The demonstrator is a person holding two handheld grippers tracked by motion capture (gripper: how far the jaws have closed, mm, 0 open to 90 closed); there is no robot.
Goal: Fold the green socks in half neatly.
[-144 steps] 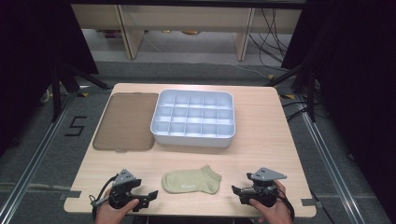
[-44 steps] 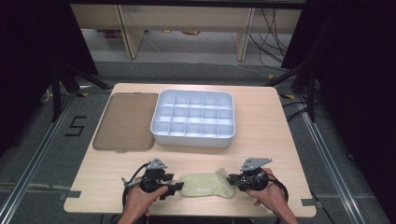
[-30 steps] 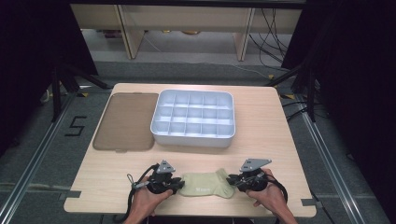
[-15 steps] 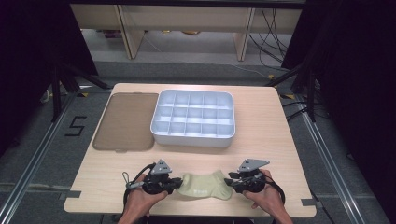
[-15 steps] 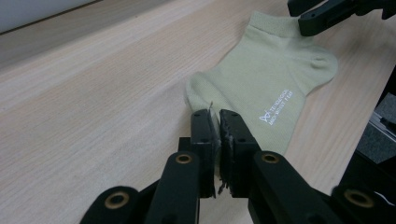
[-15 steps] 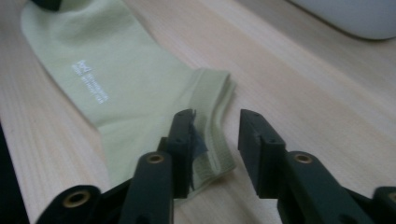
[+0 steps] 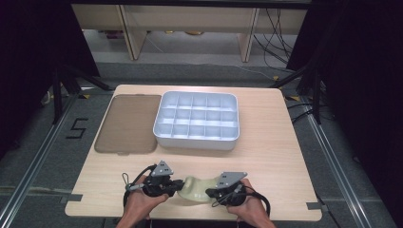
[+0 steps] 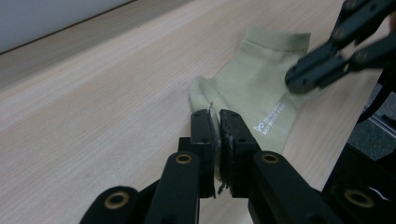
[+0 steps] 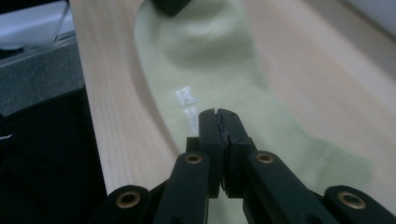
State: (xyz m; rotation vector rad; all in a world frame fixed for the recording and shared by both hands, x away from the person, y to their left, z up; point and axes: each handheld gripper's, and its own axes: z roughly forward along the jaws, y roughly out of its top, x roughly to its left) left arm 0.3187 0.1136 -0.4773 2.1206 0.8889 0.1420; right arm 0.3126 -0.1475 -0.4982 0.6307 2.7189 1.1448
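— What have you got between the jaws?

— I have a pale green ankle sock (image 7: 196,188) pinched at both ends. My left gripper (image 8: 214,122) has its jaws pressed together on a fold of fabric at the sock's toe end; the rest of the sock stretches away beyond the tips toward the right gripper (image 7: 212,192), whose black jaws come in from the far side. My right jaws, in their own view, are closed on the sock near its ribbed cuff, with the small white lettering (image 9: 187,103) just past the tips, to their left.

— And where does the sock sit?

— It is bunched up in an arch between the two grippers, at the near edge of the wooden table (image 7: 266,142). Well beyond the jaws stands a white divided tray (image 7: 196,119), with a flat brown lid (image 7: 128,123) just beside it.
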